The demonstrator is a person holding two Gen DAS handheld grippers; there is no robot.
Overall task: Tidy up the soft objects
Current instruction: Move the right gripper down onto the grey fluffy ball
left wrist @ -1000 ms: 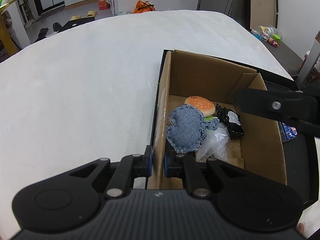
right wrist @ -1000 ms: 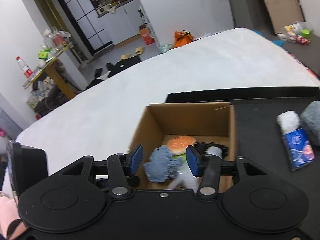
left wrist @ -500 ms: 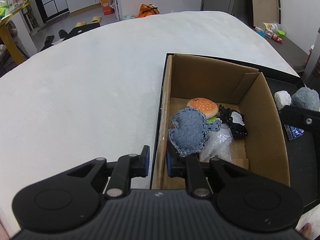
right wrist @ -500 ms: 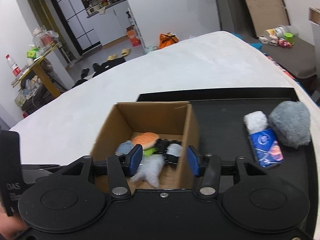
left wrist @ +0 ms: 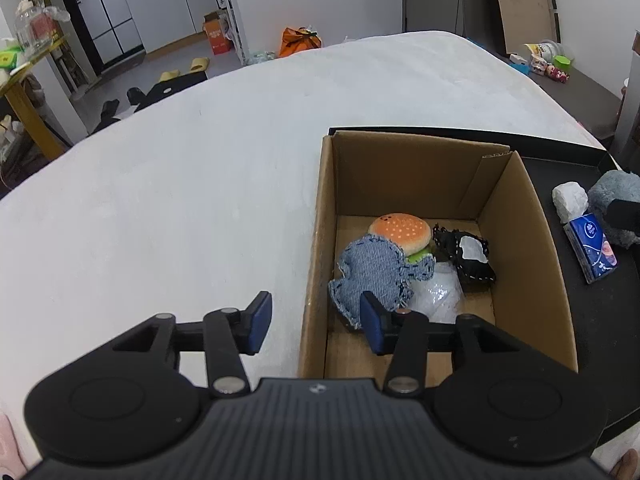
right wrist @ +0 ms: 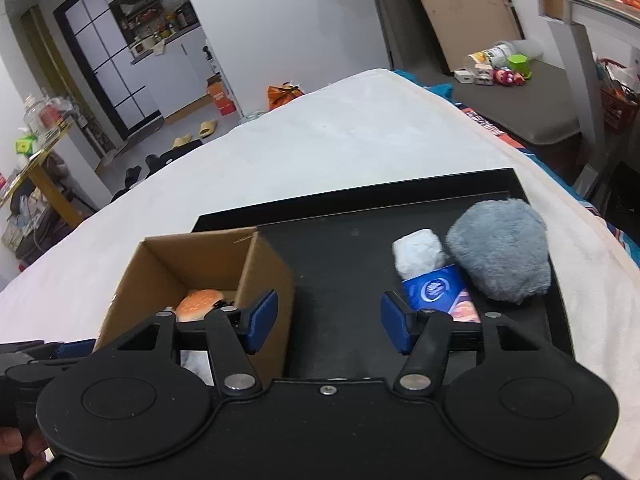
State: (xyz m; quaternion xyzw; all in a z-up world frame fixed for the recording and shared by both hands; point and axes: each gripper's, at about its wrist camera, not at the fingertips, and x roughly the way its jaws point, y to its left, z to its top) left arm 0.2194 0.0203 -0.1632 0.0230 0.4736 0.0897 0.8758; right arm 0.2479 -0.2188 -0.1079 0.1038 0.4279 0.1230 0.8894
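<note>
A: Where do the soft things sit?

B: In the cardboard box (left wrist: 520, 240) lie a denim plush (left wrist: 376, 276), a burger plush (left wrist: 402, 232), a black pouch (left wrist: 468, 260) and a clear bag (left wrist: 438, 292). Out on the black tray (right wrist: 340, 248), toward two o'clock of the right gripper (right wrist: 328, 320), wait a grey plush (right wrist: 498, 248), a white wad (right wrist: 418, 254) and a tissue pack (right wrist: 436, 290).

A: The claws?

B: Both spread apart, empty. The left gripper (left wrist: 316, 322) straddles the box's left wall.

A: Risks?

B: I judge that left finger could catch the wall and tip the box; the right could nudge the tissue pack while reaching for the plush.

A: Surroundings?

B: A white bed (left wrist: 180, 200), then a cluttered room, slippers (left wrist: 188, 70) at eleven o'clock.
</note>
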